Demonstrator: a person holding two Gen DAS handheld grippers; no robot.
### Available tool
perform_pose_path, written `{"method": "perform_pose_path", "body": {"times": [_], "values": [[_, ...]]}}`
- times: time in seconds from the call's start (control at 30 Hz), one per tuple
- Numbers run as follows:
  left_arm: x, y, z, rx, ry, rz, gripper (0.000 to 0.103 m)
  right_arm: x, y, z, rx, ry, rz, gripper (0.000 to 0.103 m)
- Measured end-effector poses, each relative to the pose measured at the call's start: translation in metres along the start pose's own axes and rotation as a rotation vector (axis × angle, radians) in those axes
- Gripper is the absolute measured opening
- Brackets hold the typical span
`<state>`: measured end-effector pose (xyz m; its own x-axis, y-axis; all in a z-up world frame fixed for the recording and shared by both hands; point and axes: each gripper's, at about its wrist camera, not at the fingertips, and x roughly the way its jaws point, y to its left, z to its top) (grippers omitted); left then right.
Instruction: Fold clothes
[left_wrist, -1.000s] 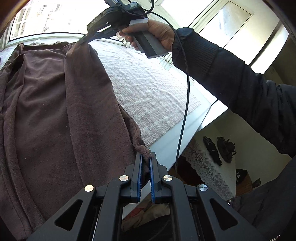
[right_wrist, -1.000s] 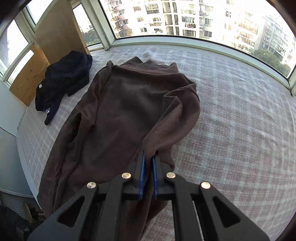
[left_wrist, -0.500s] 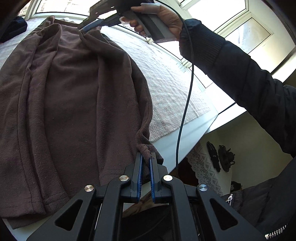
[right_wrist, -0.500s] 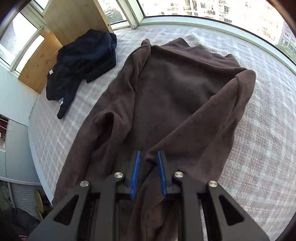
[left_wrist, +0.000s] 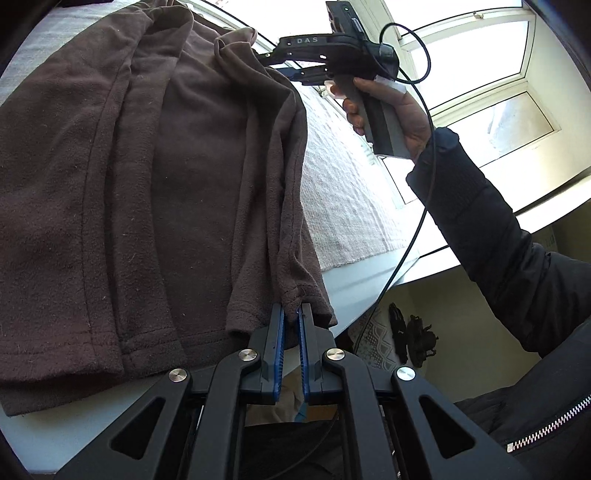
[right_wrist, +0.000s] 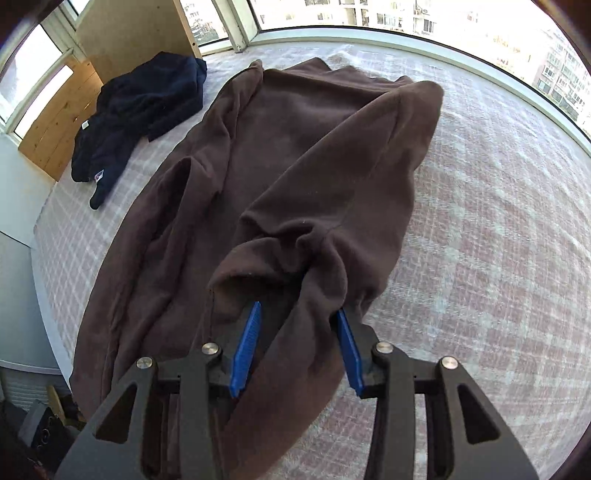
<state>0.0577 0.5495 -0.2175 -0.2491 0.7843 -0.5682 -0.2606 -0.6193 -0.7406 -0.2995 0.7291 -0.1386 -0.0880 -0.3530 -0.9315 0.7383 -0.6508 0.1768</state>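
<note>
The left gripper (left_wrist: 290, 314) pinched the brown sweater's (right_wrist: 314, 147) hem; the right gripper (right_wrist: 299, 317) gaped wide, fabric draped between its fingers, a navy garment (right_wrist: 144, 107) lay at ten o'clock.

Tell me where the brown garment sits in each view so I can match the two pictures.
Left wrist: brown garment fills the left and centre; its hem corner is pinched in the left gripper.
Right wrist: it runs from top centre down to the open right gripper, draped between the pads.
Shared landmark: the plaid cover beneath it.
</note>
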Motion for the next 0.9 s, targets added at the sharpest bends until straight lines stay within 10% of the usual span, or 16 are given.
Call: {"method": "perform_pose_path", "body": {"times": [0.37,0.7,0.9], "values": [[-0.015,-0.001,-0.004,0.056,-0.018,0.057,0.003,-0.044,0.009,-0.012,0.021,-0.102,0.019,0.043],[-0.024,-0.006,-0.004,0.102,-0.024,0.088,0.003,-0.009,0.064,-0.029,-0.155,0.084,-0.104,0.044],[-0.036,-0.026,0.012,0.218,-0.011,0.175,0.003,0.006,0.071,-0.023,-0.126,0.076,0.005,0.044]]}}
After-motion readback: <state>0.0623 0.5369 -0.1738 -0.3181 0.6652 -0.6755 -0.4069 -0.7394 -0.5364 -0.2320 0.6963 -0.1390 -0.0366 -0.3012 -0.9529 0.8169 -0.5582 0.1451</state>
